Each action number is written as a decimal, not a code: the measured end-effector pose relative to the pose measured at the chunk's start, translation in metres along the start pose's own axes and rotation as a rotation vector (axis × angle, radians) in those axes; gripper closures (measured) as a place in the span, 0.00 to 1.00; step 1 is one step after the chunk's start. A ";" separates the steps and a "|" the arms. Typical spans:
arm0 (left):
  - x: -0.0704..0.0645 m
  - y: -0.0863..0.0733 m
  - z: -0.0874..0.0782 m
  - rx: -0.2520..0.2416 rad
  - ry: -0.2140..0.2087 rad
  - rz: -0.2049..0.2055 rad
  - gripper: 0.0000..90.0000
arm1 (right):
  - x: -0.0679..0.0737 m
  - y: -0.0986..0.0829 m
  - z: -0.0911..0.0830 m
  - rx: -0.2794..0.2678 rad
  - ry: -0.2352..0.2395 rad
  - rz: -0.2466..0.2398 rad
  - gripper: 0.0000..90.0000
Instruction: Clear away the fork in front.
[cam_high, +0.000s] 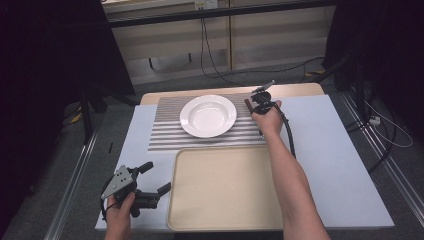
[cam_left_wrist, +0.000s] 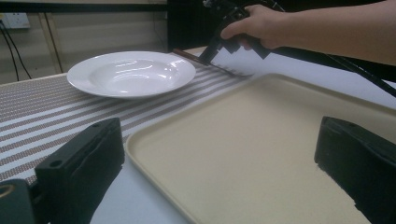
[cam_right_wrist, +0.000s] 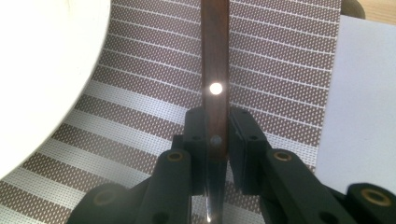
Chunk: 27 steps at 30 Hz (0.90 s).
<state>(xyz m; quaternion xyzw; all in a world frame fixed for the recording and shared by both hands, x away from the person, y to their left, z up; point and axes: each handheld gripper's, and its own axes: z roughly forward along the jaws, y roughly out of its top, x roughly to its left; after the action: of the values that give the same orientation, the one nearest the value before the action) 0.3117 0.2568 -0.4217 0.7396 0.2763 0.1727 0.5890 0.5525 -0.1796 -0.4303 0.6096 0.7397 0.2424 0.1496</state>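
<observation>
On striped mat (cam_right_wrist: 280, 70), right tool (cam_right_wrist: 217, 135) gripping wooden, perhaps knife, handle (cam_right_wrist: 215, 70)

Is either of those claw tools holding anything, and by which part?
Yes. The right gripper pinches a piece of cutlery by its brown wooden handle, near the rivets, beside the white plate. The left gripper is open and holds nothing.

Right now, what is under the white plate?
The white plate sits on a striped placemat, beside the wooden-handled utensil clamped in the right tongs. Anything directly beneath the plate is covered, so I cannot see it.
</observation>
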 end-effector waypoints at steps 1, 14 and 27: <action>0.000 0.000 0.000 -0.001 0.000 -0.001 0.02 | -0.001 0.000 -0.002 -0.012 0.001 0.000 0.87; 0.000 0.000 0.000 0.000 -0.003 -0.001 0.02 | -0.001 0.000 -0.004 -0.014 0.011 -0.004 0.87; 0.000 0.000 0.000 0.000 -0.003 -0.004 0.02 | -0.003 -0.008 0.007 0.024 0.006 -0.026 0.85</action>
<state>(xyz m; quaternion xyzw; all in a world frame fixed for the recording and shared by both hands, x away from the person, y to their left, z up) 0.3119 0.2567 -0.4222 0.7394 0.2767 0.1704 0.5896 0.5502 -0.1823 -0.4409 0.6010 0.7509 0.2334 0.1430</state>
